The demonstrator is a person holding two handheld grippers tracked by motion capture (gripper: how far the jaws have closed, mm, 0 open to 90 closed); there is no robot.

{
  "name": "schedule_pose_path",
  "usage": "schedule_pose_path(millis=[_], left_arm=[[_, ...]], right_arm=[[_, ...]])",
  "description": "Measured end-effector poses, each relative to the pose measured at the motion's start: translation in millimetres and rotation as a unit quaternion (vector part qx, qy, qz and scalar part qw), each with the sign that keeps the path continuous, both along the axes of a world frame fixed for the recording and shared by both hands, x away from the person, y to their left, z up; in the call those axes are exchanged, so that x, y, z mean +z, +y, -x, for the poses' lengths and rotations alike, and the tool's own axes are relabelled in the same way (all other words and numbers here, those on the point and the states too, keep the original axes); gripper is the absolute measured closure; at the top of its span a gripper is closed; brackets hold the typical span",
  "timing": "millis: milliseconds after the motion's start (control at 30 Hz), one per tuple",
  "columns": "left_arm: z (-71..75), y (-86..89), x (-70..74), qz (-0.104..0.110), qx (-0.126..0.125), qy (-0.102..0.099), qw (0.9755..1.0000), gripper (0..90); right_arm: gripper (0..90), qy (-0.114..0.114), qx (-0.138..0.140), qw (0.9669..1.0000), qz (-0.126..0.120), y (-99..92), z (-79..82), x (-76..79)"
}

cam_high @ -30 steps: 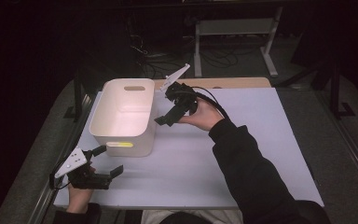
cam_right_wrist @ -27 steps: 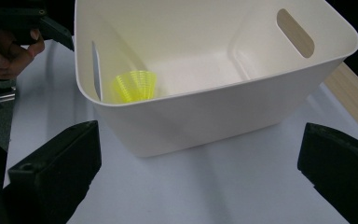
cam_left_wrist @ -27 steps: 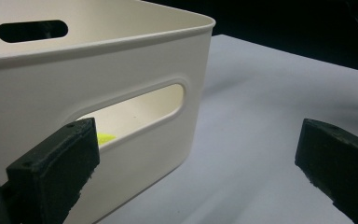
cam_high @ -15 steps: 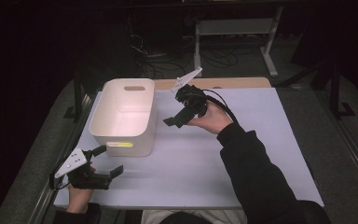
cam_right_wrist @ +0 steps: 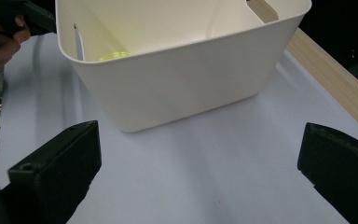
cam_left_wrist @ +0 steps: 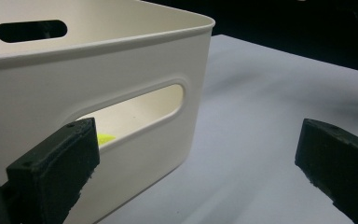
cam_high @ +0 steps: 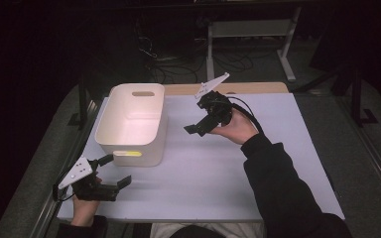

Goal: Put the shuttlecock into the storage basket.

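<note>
Beside the white bin [cam_high: 131, 124], which stands on the left part of the counter [cam_high: 218, 183], my right gripper [cam_high: 201, 126] has drawn away over the last second: it was close against the bin's right rim and now hangs farther to the right of it, over bare counter, jaws spread wide with nothing between them. From the right gripper view the bin [cam_right_wrist: 182, 70] sits well ahead of those jaws, and low inside it, against the near-end wall, lies a small yellow-green thing [cam_right_wrist: 114, 56]. I judge that to be what I just let go, so the drop looks done and this hand is clearing out. My left gripper [cam_high: 114, 171] has not shifted; it rests low at the bin's near end, jaws equally wide and empty, pointed at the handle slot [cam_left_wrist: 135, 109], through which the yellow-green thing [cam_left_wrist: 103, 138] glints. What it is I cannot tell, being so small and half hidden.
</note>
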State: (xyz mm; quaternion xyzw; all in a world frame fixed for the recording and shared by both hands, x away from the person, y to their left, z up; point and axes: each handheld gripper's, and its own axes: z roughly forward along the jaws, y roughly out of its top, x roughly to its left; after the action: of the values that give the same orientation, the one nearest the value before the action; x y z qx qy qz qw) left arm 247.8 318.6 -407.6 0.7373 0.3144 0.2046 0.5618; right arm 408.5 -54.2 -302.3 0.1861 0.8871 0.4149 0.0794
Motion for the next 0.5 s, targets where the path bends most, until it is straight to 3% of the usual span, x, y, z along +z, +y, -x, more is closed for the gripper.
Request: schedule_pose_path(millis=[500], left_arm=[[-0.1,-0.1,-0.1,0.0,0.0,0.0,1.0,0.0]], right_arm=[[0.0,0.007,-0.02,0.9997,-0.011,-24.5,3.0,-6.3]])
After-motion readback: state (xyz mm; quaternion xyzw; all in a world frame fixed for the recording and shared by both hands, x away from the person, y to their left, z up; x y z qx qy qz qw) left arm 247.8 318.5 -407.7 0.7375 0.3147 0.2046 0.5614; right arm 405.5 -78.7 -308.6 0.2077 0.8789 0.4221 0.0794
